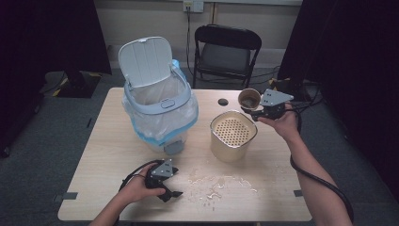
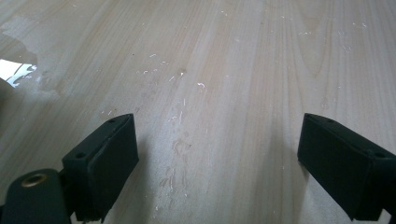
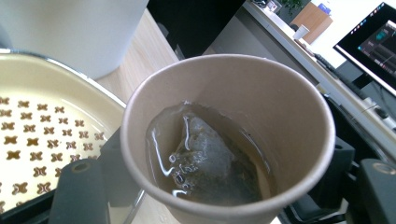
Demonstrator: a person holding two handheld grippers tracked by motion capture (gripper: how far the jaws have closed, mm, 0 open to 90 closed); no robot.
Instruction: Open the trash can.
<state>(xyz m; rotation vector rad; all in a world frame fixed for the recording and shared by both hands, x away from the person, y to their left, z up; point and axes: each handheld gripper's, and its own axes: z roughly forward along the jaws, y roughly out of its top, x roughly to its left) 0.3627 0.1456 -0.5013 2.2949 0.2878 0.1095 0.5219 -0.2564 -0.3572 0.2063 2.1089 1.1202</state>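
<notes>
My right gripper is shut on a brown paper cup, held in the air just right of and above a cream container with a perforated strainer top. In the right gripper view the cup is tilted toward the camera, with a wet tea bag and a little brownish liquid inside; the strainer lies below it at the left. My left gripper rests on the table near its front edge. Its jaws stand wide open over bare wood, with nothing between them.
A white pedal bin with a plastic liner and raised lid stands at the table's back left. A spill of liquid spreads on the wood right of my left gripper. A small black disc lies behind the container. A black chair stands beyond the table.
</notes>
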